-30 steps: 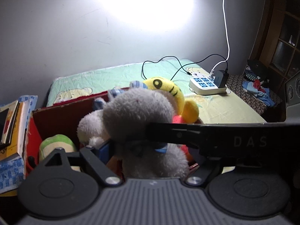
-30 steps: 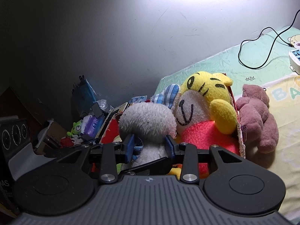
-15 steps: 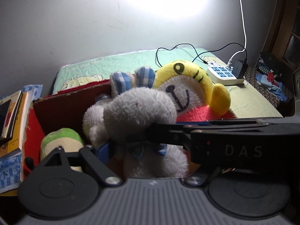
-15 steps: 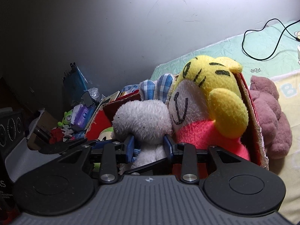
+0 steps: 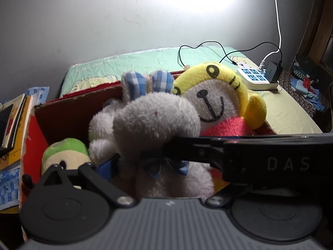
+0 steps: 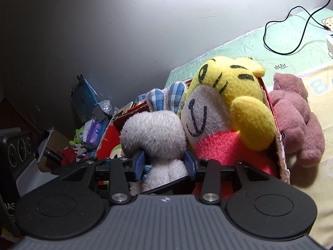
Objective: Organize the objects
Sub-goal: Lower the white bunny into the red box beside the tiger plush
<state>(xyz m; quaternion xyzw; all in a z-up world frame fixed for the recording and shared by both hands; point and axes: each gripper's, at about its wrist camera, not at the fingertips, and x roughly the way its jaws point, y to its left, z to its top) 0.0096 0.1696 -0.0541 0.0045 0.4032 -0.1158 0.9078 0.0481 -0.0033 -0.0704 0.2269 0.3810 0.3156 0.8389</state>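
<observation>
The right tool (image 6: 164, 164) gripped the fluffy grey plush rabbit (image 6: 154, 137) low in the frame, over the red cardboard box (image 6: 281, 156); the brown plush bear (image 6: 297, 120) lay outside, seemingly unsorted. The left tool's (image 5: 145, 166) state was unclear.

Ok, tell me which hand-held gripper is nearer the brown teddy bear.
Right. The right hand-held gripper, clamping the white plush bunny, sits just left of the brown teddy bear; the left hand-held gripper's view doesn't show the bear.
</observation>
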